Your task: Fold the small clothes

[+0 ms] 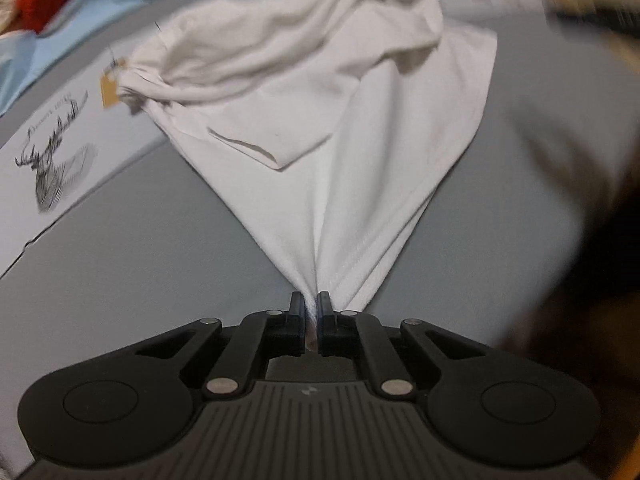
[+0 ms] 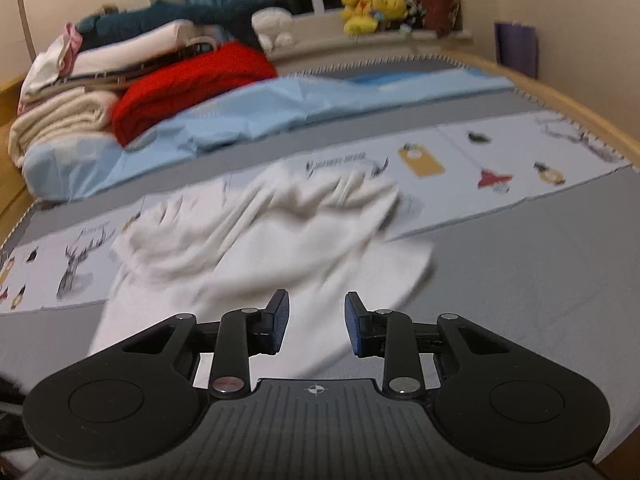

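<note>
Centrally, one crumpled white garment (image 1: pixel 320 92), perhaps a small cotton shirt, lies on a grey bed cover (image 1: pixel 152 240) crossed by a pale printed strip with deer drawings (image 2: pixel 500 168). Left gripper (image 1: pixel 311 304) has its fingers pinched tight on one cloth corner. Right gripper (image 2: pixel 316 312) hovers with fingers parted and nothing between them. One stack of folded clothes (image 2: pixel 120 80) sits behind.

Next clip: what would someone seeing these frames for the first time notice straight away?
The white garment, crumpled in the middle of the grey bed cover, pulled to a taut point where the left gripper pinches its corner. In the right wrist view, the right gripper hangs part open over the garment's near edge, gripping nothing. Behind, a red sweater glows in the folded pile at the back left.
</note>
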Demonstrator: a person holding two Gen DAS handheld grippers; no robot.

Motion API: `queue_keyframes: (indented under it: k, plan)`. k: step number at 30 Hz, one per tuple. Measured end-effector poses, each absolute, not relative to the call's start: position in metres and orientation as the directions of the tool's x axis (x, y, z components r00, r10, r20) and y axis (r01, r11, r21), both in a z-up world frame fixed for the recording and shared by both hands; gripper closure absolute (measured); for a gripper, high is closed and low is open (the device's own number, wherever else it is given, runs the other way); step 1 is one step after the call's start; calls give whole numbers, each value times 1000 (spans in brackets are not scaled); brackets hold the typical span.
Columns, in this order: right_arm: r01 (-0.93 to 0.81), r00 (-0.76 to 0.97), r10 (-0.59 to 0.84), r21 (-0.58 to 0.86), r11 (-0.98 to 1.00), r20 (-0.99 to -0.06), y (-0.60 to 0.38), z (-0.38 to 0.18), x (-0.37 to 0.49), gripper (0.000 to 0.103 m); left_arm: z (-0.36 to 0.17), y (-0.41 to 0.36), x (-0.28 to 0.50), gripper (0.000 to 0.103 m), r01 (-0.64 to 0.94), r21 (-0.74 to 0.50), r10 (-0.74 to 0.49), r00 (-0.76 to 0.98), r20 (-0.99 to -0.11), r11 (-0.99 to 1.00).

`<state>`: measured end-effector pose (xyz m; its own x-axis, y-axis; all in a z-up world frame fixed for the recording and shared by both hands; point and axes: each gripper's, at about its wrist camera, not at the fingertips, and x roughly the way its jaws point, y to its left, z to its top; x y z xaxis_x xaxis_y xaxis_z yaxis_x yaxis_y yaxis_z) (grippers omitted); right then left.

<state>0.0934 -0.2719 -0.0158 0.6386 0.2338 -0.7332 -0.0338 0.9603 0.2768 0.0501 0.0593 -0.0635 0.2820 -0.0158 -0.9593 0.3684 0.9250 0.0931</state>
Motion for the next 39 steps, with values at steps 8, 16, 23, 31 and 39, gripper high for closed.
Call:
queue_keyframes:
  k: [8, 16, 23, 31, 39]
  plan:
    - [-6, 621, 216, 271, 963, -753, -310, -14, 134, 69, -41, 117, 43, 89, 401, 152, 23, 309, -951, 904]
    - [-202, 423, 279, 211, 956, -862, -269, -67, 180, 69, -46, 126, 104, 79, 111, 6, -49, 488, -871, 994]
    - [-252, 146, 427, 384, 888, -892, -209, -113, 194, 59, -37, 57, 167, 73, 263, -28, -179, 573, -800, 964]
    - [-159, -105, 486, 497, 853, -868, -175, -143, 192, 34, -90, -16, 222, 44, 445, 94, -168, 513, -842, 891]
    - [5, -35, 483, 483, 876, -875, -186, -143, 207, 98, -57, 91, 253, 102, 187, 3, -102, 547, -831, 982]
